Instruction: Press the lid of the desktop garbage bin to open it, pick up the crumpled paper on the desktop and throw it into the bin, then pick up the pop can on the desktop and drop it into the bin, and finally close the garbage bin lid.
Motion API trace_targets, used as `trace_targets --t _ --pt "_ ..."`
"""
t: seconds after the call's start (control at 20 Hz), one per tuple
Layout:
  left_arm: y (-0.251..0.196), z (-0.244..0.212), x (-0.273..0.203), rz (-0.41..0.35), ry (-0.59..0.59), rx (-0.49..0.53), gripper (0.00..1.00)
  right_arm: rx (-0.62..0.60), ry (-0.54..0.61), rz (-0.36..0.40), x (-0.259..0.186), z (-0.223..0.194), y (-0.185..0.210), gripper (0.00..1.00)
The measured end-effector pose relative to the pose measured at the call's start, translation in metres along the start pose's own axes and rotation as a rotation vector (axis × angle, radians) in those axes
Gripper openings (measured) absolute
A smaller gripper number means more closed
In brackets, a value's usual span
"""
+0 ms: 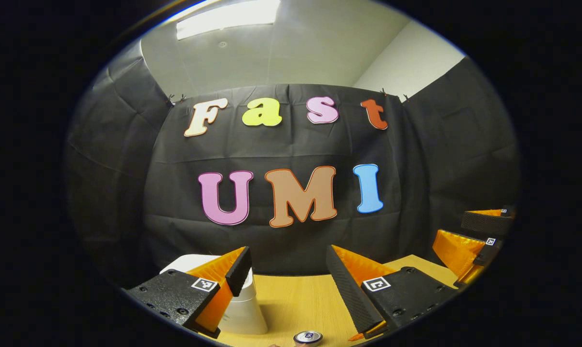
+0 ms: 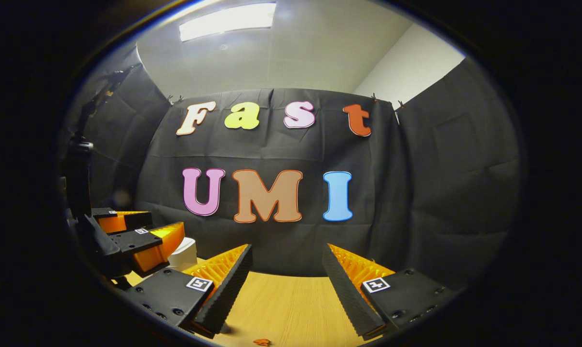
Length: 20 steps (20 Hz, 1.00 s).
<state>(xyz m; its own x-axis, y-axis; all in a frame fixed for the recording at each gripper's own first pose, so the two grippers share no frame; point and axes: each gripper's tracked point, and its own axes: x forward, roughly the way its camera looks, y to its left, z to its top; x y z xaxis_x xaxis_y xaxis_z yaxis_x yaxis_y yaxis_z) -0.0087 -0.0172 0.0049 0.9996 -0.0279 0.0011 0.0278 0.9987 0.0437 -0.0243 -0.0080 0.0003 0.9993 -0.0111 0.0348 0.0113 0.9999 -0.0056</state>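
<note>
Nearest to me in the left gripper view, the pop can (image 1: 308, 337) stands upright at the bottom edge, its round top facing up, so its long axis runs vertical. It sits low between the fingers of my left gripper (image 1: 285, 274), nearer than the tips, and that gripper is spread wide with nothing in it.

A little farther and to the left, the garbage bin (image 1: 242, 308) stands on the wooden desktop (image 1: 295, 299), just behind my left-hand finger. Its lid looks down from here, so I judge that pressing the lid comes first, and my left gripper is the closer one for it.

In the right gripper view, my right gripper (image 2: 287, 274) is also spread and empty over bare desktop. A small orange scrap (image 2: 262, 342) lies at the near edge; I can't tell whether it is the crumpled paper.
</note>
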Motion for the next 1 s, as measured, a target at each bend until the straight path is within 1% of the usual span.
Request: trace_targets --t 0.2,0.45,0.65,0.7,0.8,0.85,1.0 --pt "0.006 0.003 -0.003 0.015 -0.013 -0.022 0.93 0.018 0.017 0.013 0.007 -0.003 0.003 0.97" --pt "0.017 0.003 -0.004 0.052 -0.014 -0.022 0.93 0.009 -0.016 0.031 0.014 0.007 0.008 0.96" --pt "0.023 0.007 -0.004 0.074 -0.027 -0.018 0.93 0.019 -0.013 0.031 0.016 0.006 0.005 0.96" --pt "0.024 0.006 -0.004 0.077 -0.027 -0.017 0.93 0.022 -0.01 0.03 0.017 0.006 0.004 1.0" --pt "0.021 0.004 -0.005 0.071 -0.019 -0.018 0.93 0.026 -0.005 0.028 0.016 0.004 0.003 1.0" --pt "0.02 0.003 -0.006 0.068 -0.017 -0.018 0.93 0.027 -0.004 0.027 0.016 0.003 0.003 0.96" --pt "0.02 0.004 -0.006 0.069 -0.017 -0.015 0.93 0.028 0.004 0.025 0.014 0.0 0.0 0.96"
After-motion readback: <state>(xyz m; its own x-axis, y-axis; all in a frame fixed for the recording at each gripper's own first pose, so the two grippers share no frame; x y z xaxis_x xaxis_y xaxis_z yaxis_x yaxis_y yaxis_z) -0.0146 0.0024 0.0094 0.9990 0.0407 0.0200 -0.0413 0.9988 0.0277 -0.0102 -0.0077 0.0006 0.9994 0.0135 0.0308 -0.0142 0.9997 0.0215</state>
